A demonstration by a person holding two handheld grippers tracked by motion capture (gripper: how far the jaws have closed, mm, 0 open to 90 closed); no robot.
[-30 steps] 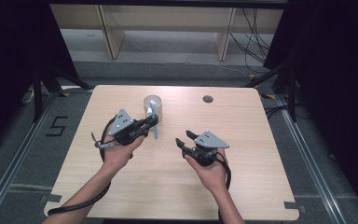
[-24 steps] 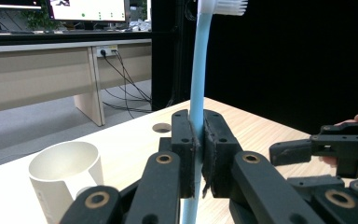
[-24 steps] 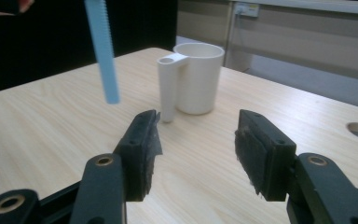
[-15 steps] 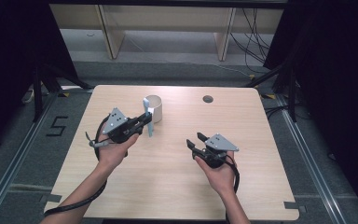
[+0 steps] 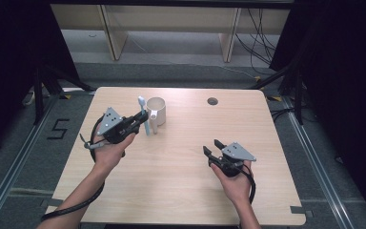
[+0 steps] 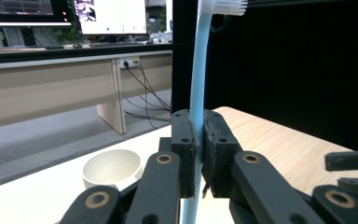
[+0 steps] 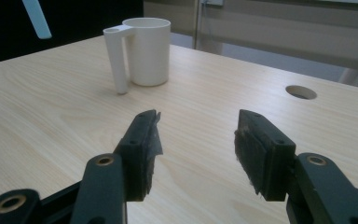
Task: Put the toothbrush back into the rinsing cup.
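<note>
Toothbrush [image 6: 199, 70], light blue with white bristles at its top, stands upright, clamped by its handle between the two black fingers [image 6: 183, 140] of the left gripper [image 5: 138, 118]. In the left gripper view the pads press on both sides of the handle, and the bristle head reaches the top edge of the frame. In the high view the toothbrush [image 5: 144, 114] hangs above the wooden surface [image 5: 181, 191], just beside the white mug [image 5: 156, 110], at about 9 o'clock from it; whether the two touch cannot be told. The mug stands upright at roughly 11 o'clock on the surface, its straight handle on the side nearer the person. In the right gripper view the mug [image 7: 147, 51] stands well ahead of the fingers, with the lower end of the toothbrush [image 7: 36, 18] showing at the upper left.

The right gripper [image 5: 213, 153] is held low over the surface at about 4 o'clock, its fingers [image 7: 144, 149] spread apart with bare wood between them and nothing grasped. A round cable hole [image 5: 212, 101] lies at about 1 o'clock on the surface. The person's forearms come in from 6 o'clock, each hand wrapped around its gripper body.
</note>
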